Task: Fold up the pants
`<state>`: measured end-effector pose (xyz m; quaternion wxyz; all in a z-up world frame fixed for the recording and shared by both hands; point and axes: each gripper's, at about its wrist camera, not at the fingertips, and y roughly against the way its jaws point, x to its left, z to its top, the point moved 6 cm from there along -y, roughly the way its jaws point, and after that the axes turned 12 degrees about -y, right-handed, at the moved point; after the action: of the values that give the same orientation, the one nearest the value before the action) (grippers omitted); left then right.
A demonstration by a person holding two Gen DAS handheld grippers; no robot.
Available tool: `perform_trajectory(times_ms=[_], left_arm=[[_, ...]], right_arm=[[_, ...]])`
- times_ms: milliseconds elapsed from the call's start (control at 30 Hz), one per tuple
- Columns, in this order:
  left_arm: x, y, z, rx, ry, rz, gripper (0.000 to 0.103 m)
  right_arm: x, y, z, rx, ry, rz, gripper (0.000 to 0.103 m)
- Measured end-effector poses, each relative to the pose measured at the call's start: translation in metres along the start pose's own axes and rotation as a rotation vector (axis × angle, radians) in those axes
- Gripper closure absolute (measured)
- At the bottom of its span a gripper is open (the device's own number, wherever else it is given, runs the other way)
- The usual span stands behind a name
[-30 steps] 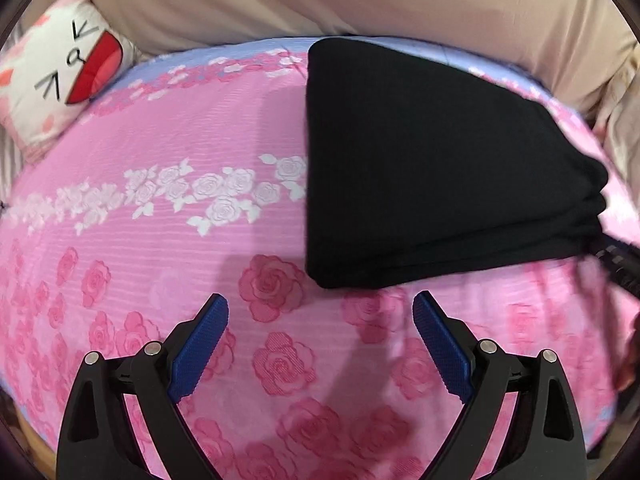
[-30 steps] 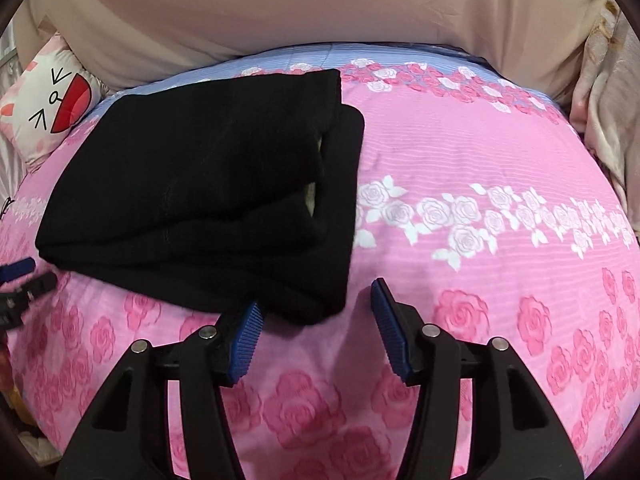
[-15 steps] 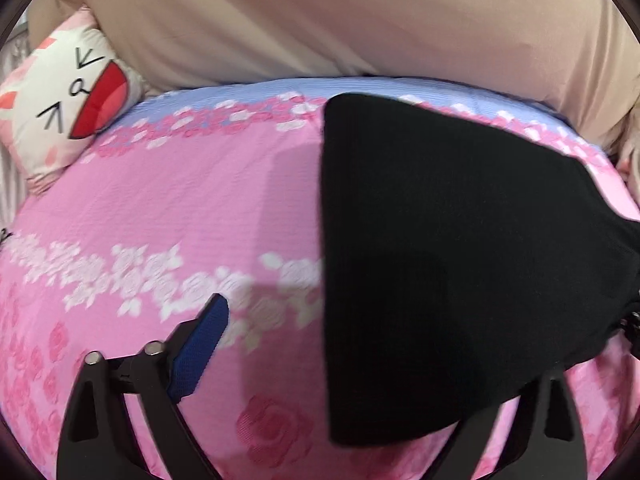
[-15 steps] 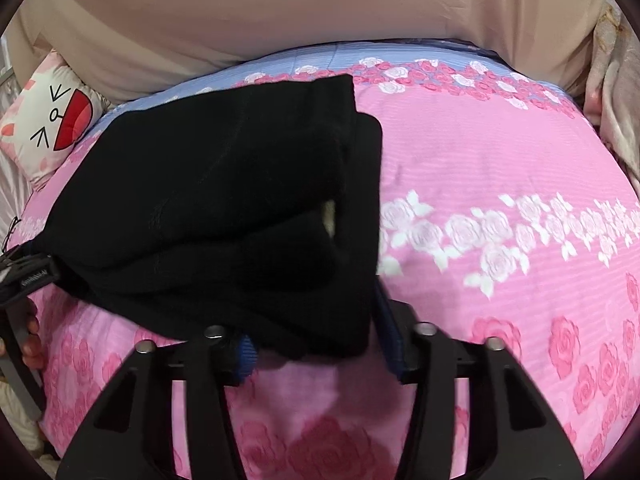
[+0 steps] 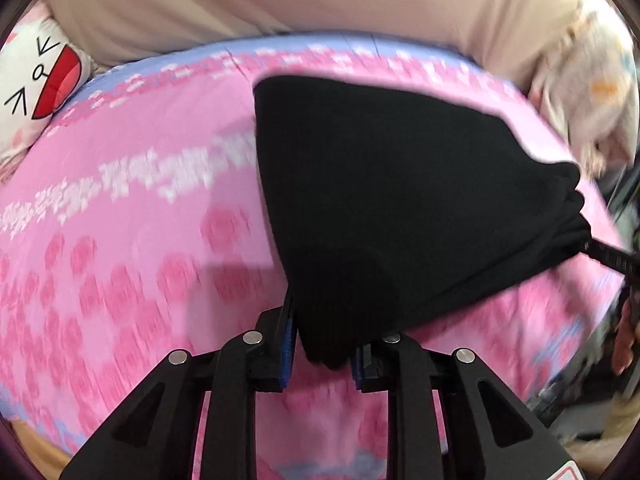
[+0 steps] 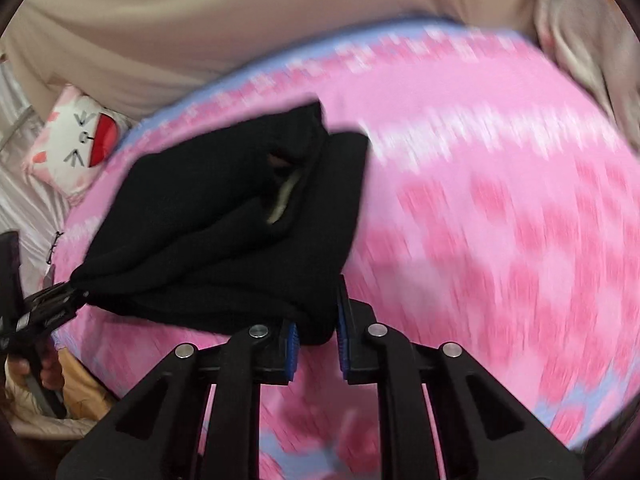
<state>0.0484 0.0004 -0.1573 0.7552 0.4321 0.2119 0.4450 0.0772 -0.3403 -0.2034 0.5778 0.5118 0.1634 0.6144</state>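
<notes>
Pink rose-print bed (image 5: 120, 240), beige headboard (image 5: 280, 0) behind, cartoon-face pillow (image 5: 36, 84) at the far left corner.

Folded black pants (image 5: 400, 200) held up off the bedspread, stretched between both tools. Left gripper (image 5: 322, 350) clamped on one near corner of the bundle, blue pads pressed into the cloth. Right gripper (image 6: 316, 334) clamped on the opposite near corner, jaws closed on the thick folded edge. Layers of the fold visible in the right wrist view, with a pale strip showing inside. Background blurred in both views.
</notes>
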Motion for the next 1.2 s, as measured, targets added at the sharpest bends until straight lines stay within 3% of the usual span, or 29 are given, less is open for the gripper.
perform_trajectory(times_ms=[67, 167, 267, 333, 400, 467, 500, 600, 767, 833, 867, 900, 933, 967, 1067, 1133, 1200], left_arm=[[-0.001, 0.000, -0.007, -0.020, -0.002, 0.017, 0.080], [-0.001, 0.020, -0.006, -0.036, -0.044, 0.013, 0.079], [0.000, 0.055, -0.003, -0.064, -0.080, -0.010, 0.076], [0.006, 0.080, 0.010, -0.113, -0.076, -0.029, 0.068], [0.011, 0.107, 0.028, -0.205, -0.077, -0.029, 0.050], [0.019, 0.120, 0.050, -0.277, -0.067, 0.000, 0.036], [0.024, 0.118, 0.065, -0.298, -0.065, 0.046, 0.036], [0.030, 0.082, 0.109, -0.292, -0.074, 0.142, 0.036], [0.036, -0.022, 0.152, -0.132, -0.039, 0.223, 0.036], [0.044, -0.065, 0.153, -0.058, -0.023, 0.244, 0.033], [0.053, -0.084, 0.149, -0.017, 0.004, 0.248, 0.032], [0.057, -0.088, 0.146, -0.017, 0.022, 0.218, 0.029], [0.064, -0.090, 0.144, -0.029, 0.056, 0.183, 0.025], [0.069, -0.089, 0.141, -0.034, 0.070, 0.186, 0.019], [0.070, -0.086, 0.139, -0.047, 0.042, 0.225, 0.017], [0.066, -0.085, 0.141, -0.053, 0.006, 0.277, 0.017], [0.063, -0.083, 0.141, -0.056, -0.011, 0.308, 0.017]], right_arm=[[-0.005, 0.007, -0.002, -0.022, -0.023, 0.055, 0.089], [-0.005, 0.033, -0.001, -0.027, -0.010, 0.053, 0.081], [0.006, 0.062, 0.011, -0.064, 0.040, 0.044, 0.081], [0.024, 0.078, 0.021, -0.107, 0.112, 0.034, 0.081], [0.040, 0.101, 0.039, -0.197, 0.170, 0.027, 0.079], [0.057, 0.116, 0.061, -0.253, 0.173, 0.107, 0.072], [0.066, 0.122, 0.071, -0.283, 0.172, 0.127, 0.070], [0.105, 0.103, 0.090, -0.302, 0.213, 0.134, 0.070], [0.158, 0.004, 0.101, -0.175, 0.328, 0.112, 0.070], [0.146, -0.041, 0.102, -0.128, 0.344, 0.020, 0.072], [0.129, -0.072, 0.103, -0.092, 0.346, -0.072, 0.074], [0.115, -0.085, 0.103, -0.087, 0.332, -0.073, 0.077], [0.104, -0.081, 0.106, -0.091, 0.270, 0.017, 0.077], [0.097, -0.075, 0.108, -0.073, 0.219, 0.040, 0.078], [0.093, -0.051, 0.117, -0.128, 0.147, -0.026, 0.075], [0.097, -0.032, 0.114, -0.164, 0.154, 0.035, 0.075], [0.079, -0.050, 0.105, -0.139, 0.198, -0.098, 0.074]])
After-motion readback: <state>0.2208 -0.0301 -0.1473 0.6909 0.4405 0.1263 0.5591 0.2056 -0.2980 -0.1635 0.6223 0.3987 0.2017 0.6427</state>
